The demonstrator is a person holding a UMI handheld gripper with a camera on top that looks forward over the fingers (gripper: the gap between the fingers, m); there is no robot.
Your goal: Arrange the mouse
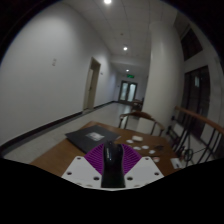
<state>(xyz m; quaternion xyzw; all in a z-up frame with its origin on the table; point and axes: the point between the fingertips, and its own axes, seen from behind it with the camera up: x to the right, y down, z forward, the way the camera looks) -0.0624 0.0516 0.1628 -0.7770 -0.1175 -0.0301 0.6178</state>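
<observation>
A black mouse (112,166) stands upright between my two fingers, its length running along them. The purple pads (96,160) press against it from both sides, so my gripper (112,168) is shut on the mouse and holds it well above the wooden table (60,153). The mouse's lower end is hidden behind the fingers' white bases.
A dark flat mat or laptop (95,135) lies on the table beyond the fingers. Small white items (138,142) lie to its right. Wooden chairs (185,130) stand to the right. A long corridor with doors (128,90) runs ahead.
</observation>
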